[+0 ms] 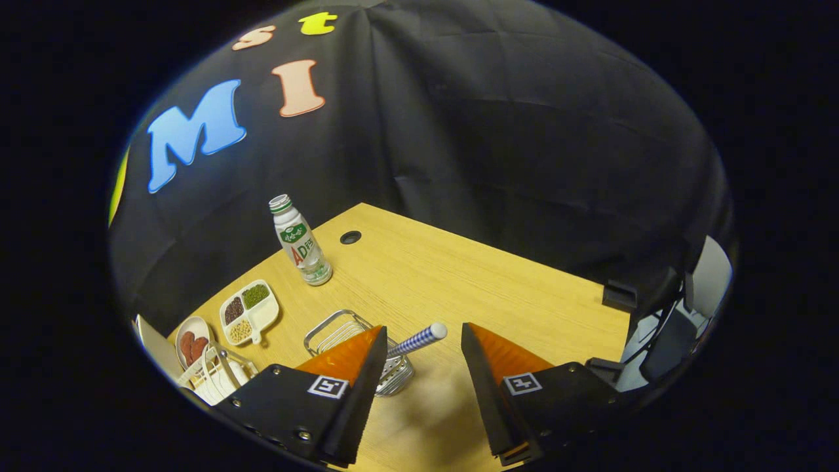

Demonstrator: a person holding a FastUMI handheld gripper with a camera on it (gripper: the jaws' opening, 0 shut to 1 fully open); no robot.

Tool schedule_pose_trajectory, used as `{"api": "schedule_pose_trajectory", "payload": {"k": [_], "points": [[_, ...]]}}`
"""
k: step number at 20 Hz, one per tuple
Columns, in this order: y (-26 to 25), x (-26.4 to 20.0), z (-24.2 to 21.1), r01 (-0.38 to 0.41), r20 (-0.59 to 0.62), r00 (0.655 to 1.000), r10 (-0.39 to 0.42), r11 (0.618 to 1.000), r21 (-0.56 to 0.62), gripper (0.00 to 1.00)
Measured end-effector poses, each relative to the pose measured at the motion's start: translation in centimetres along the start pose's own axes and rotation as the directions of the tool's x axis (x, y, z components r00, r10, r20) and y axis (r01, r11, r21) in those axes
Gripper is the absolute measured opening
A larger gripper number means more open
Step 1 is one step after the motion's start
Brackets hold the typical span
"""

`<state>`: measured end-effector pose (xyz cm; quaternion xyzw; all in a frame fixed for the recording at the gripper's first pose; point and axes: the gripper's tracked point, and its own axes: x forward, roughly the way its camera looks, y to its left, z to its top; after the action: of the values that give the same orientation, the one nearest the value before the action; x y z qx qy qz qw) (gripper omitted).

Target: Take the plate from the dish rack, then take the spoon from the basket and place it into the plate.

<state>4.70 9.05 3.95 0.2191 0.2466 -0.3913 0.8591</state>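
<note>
My gripper (423, 328) is open above the wooden table (459, 275). A spoon handle (416, 341) with a blue-and-white check pattern and a rounded white end sticks up out of a wire basket (334, 330). The handle lies between my fingers, close to the left one, and neither finger touches it. The spoon's bowl is hidden down in the basket, behind my left finger. A white dish rack (216, 373) stands further left, partly behind the gripper body. A white plate edge (156, 351) stands upright just beyond the rack.
A small dish with red pieces (193, 344) and a divided tray of beans and grains (249, 311) lie left of the basket. A drink bottle (301, 242) stands behind them near a cable hole (351, 237). The table's right edge meets a dark clamp (619, 295).
</note>
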Motion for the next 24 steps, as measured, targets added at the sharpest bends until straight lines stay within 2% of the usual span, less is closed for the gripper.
{"api": "schedule_pose_trajectory", "payload": {"k": [3,5,7,8,9,10,11,12,13,14,19,24], "points": [[0.3,1.6,-0.1,-0.017,-0.004,1.000,0.017,0.998,0.068,0.72],[0.0,2.4,-0.3,-0.015,-0.014,1.000,0.016,0.997,0.071,0.50],[0.4,3.1,-0.3,-0.041,-0.021,0.999,0.043,0.996,0.075,0.49],[1.3,2.6,0.3,-0.074,0.001,0.997,0.074,0.993,0.090,0.40],[1.3,2.9,0.2,-0.062,-0.004,0.998,0.063,0.995,0.081,0.31],[1.0,2.8,0.3,-0.060,-0.001,0.998,0.060,0.995,0.076,0.30],[2.3,2.1,1.3,-0.143,0.049,0.989,0.138,0.984,0.110,0.30],[3.7,2.1,2.1,-0.188,0.074,0.981,0.181,0.975,0.114,0.14],[4.5,2.2,2.4,-0.198,0.084,0.978,0.192,0.977,0.074,0.13],[4.8,1.9,2.2,-0.194,0.083,0.978,0.191,0.981,0.030,0.01],[8.2,0.9,2.9,-0.215,0.107,0.968,0.226,0.971,-0.101,0.01],[9.5,-1.1,5.0,-0.213,0.161,0.956,0.245,0.958,-0.194,0.01]]}}
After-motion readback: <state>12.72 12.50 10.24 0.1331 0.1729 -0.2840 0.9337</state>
